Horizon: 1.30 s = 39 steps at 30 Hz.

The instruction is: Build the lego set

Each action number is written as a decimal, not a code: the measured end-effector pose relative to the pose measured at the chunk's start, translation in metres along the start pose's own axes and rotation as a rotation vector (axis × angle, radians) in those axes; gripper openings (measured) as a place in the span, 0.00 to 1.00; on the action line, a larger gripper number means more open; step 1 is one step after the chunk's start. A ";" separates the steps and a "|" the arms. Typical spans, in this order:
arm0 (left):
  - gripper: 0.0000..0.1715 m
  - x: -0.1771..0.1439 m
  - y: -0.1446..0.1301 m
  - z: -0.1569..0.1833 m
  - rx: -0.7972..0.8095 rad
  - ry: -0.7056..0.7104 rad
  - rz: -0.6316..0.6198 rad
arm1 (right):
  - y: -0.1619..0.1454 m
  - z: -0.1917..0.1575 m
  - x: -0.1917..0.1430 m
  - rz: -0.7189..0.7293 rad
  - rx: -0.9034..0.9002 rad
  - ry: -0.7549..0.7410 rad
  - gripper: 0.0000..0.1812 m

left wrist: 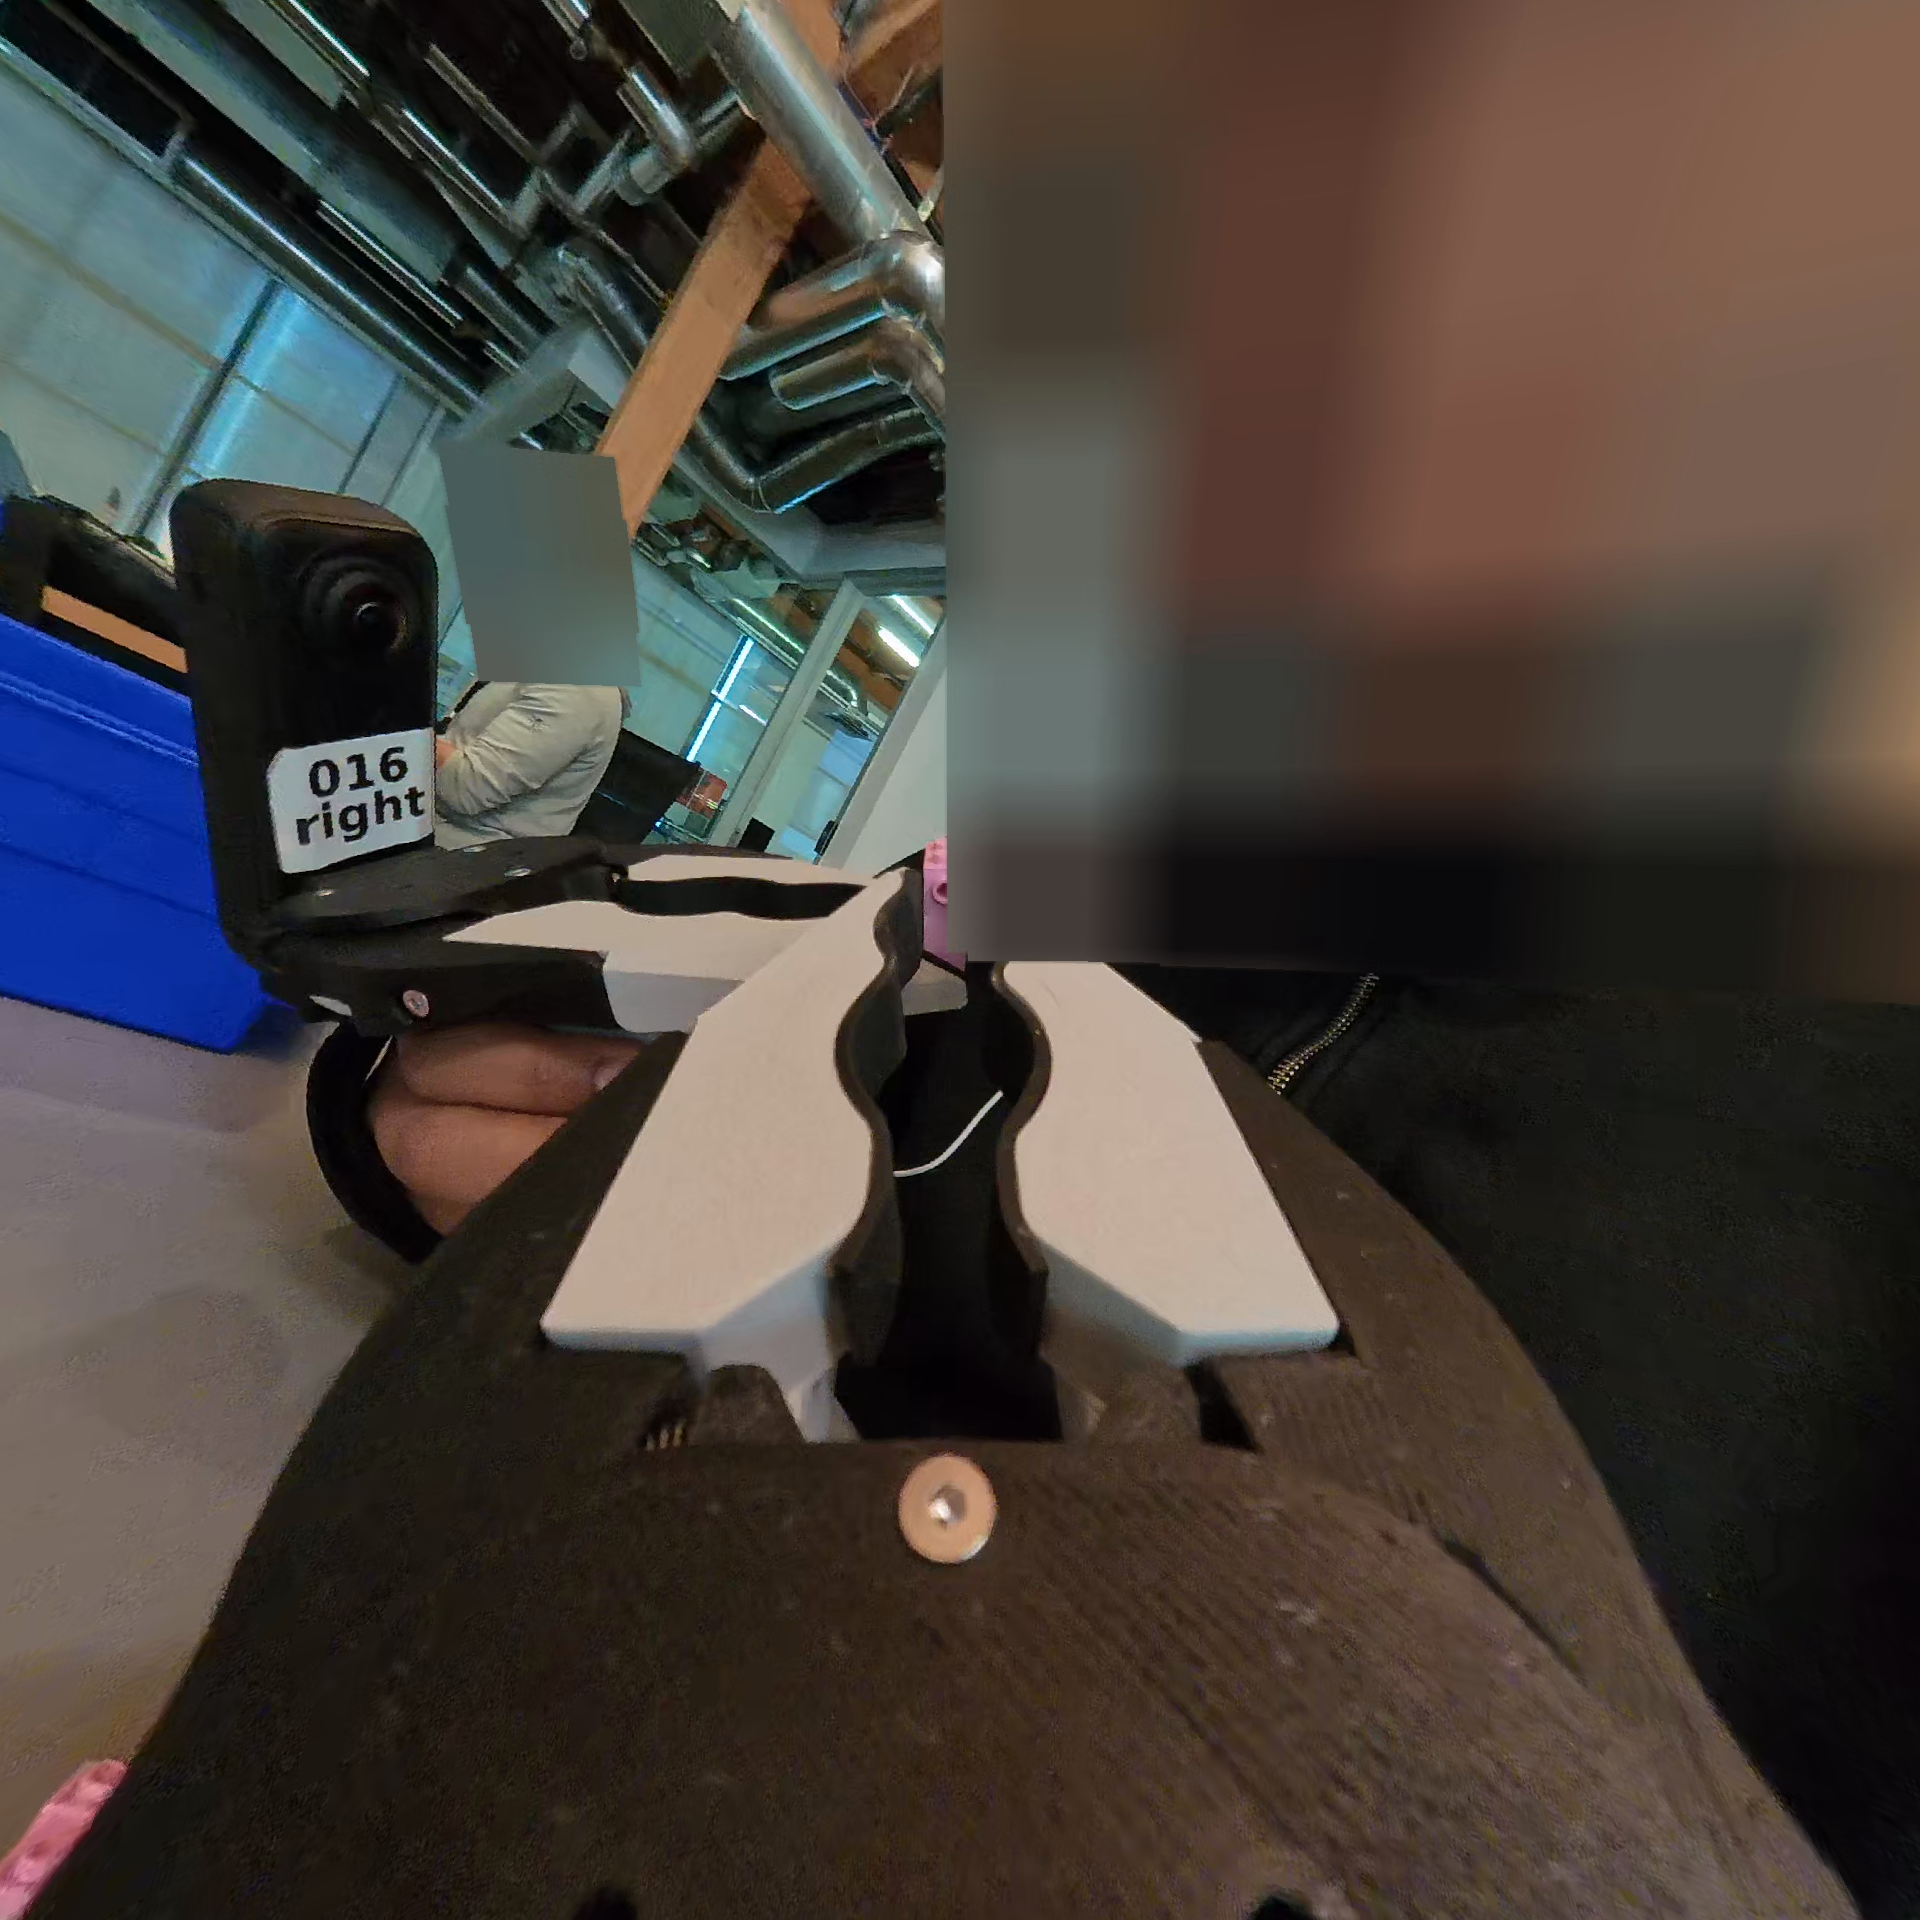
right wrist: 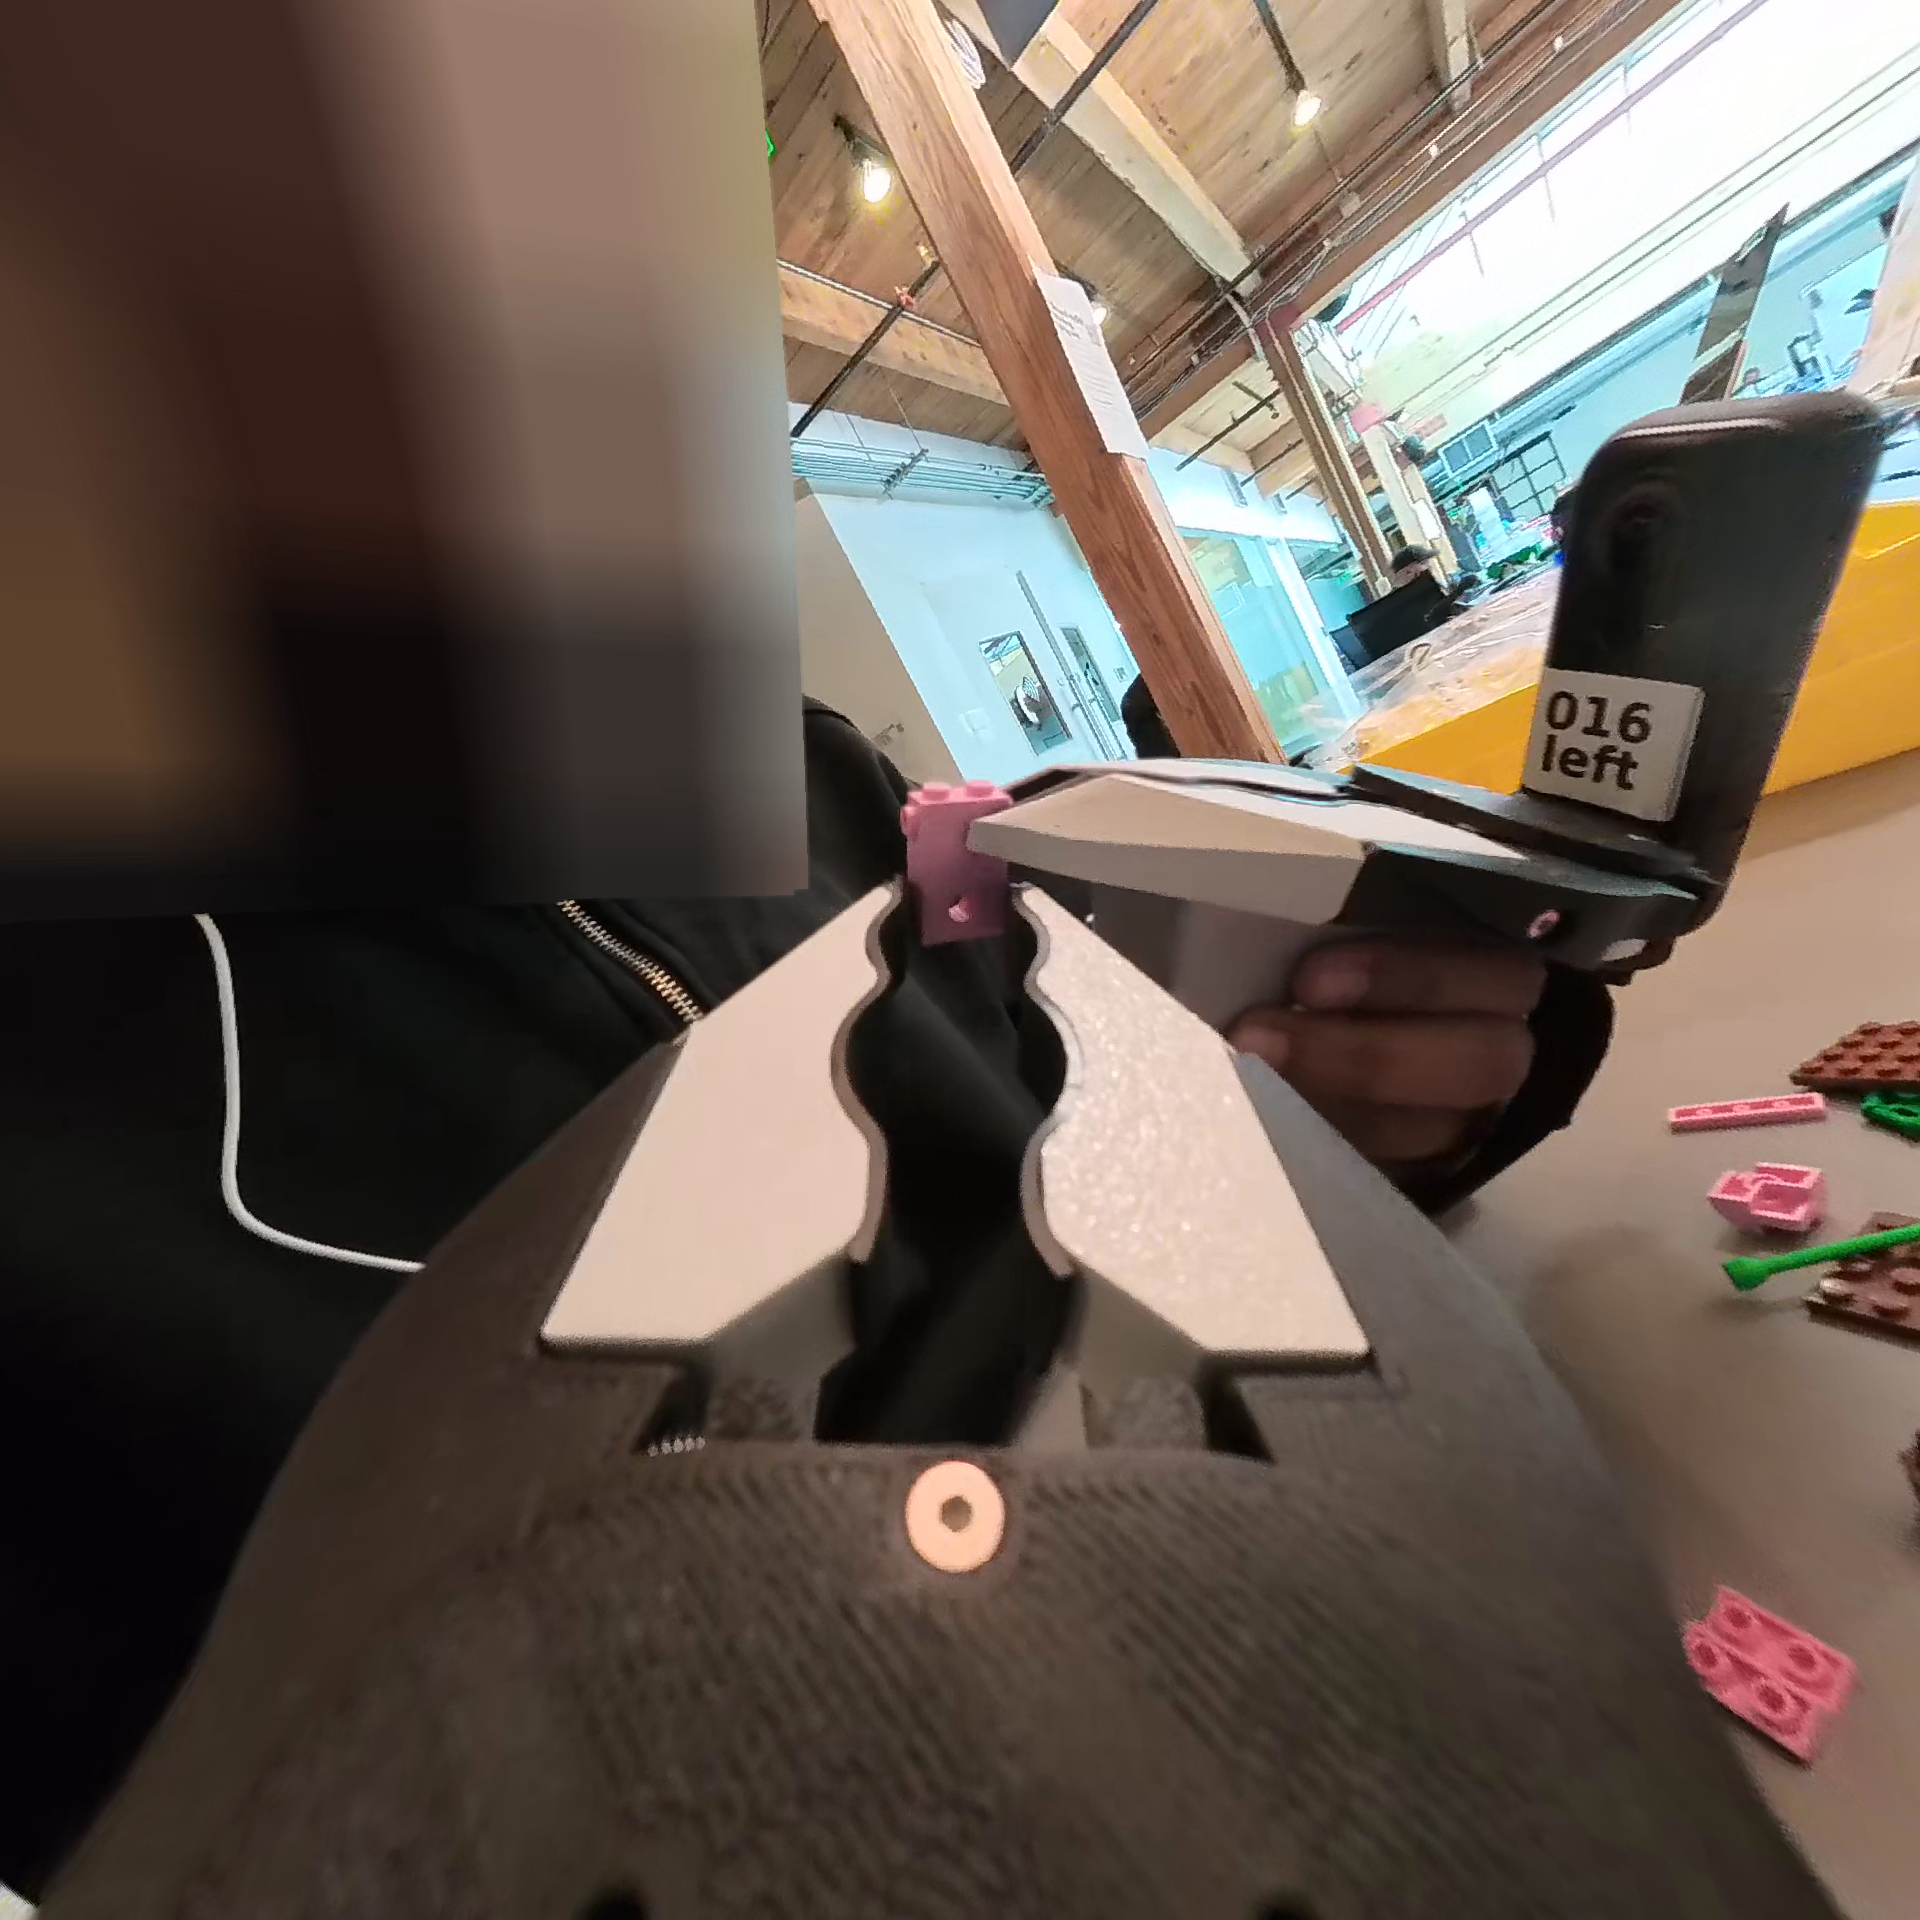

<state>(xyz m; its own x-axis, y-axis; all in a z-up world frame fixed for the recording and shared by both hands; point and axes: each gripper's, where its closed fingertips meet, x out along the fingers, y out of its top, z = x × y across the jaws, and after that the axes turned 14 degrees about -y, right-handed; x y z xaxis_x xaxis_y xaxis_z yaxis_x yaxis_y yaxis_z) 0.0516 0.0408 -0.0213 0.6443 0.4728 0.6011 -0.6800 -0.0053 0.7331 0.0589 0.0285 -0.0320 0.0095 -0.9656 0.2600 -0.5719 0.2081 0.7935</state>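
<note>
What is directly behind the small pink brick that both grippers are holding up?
Behind the pink brick is a person's black zipped jacket with a white cord. Above it a blur patch covers the view, so nothing more can be seen.

Slanted wooden post (right wrist: 1049,395), plank ceiling with lamps (right wrist: 875,179), silver ducts (left wrist: 831,156), grey tabletop (left wrist: 156,1247)

Two claws (right wrist: 951,904), four pink bricks (right wrist: 954,871), two brown plates (right wrist: 1865,1065), one green stick (right wrist: 1818,1252)

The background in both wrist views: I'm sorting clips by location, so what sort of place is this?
Probably an open workshop or lab in a converted industrial building. Exposed metal ducts run under the ceiling, heavy timber beams hold it up, and glass-walled rooms sit behind a grey worktable scattered with pink bricks.
</note>
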 end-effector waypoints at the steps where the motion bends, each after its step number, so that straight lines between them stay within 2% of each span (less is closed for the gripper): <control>1: 0.03 0.000 0.000 0.000 0.002 0.001 -0.001 | 0.000 0.000 0.000 -0.001 -0.009 -0.005 0.09; 13: 0.04 -0.002 0.001 -0.002 0.000 0.020 0.000 | 0.002 0.000 -0.002 0.009 -0.041 -0.022 0.09; 21: 0.11 -0.008 0.005 -0.006 0.036 0.086 -0.006 | 0.006 0.000 -0.004 0.022 -0.058 -0.031 0.09; 26: 0.16 -0.019 0.012 -0.011 0.104 0.192 -0.031 | 0.014 0.007 -0.010 0.050 -0.109 -0.100 0.09; 30: 0.18 -0.034 0.018 -0.022 0.223 0.370 -0.096 | 0.022 0.021 -0.017 0.074 -0.200 -0.235 0.08; 33: 0.17 -0.051 0.024 -0.035 0.348 0.577 -0.168 | 0.027 0.041 -0.023 0.070 -0.316 -0.412 0.08; 36: 0.17 -0.060 0.029 -0.038 0.448 0.696 -0.211 | 0.031 0.061 -0.032 0.040 -0.525 -0.640 0.08; 39: 0.17 -0.060 0.027 -0.040 0.490 0.737 -0.261 | 0.032 0.075 -0.039 -0.034 -0.779 -0.846 0.09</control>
<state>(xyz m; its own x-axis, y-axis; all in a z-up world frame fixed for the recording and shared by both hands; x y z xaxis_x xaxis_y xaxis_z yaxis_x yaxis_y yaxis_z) -0.0199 0.0476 -0.0504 0.2567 0.9521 0.1663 -0.2115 -0.1126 0.9709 -0.0211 0.0611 -0.0584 -0.7072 -0.7069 0.0133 0.0828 -0.0642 0.9945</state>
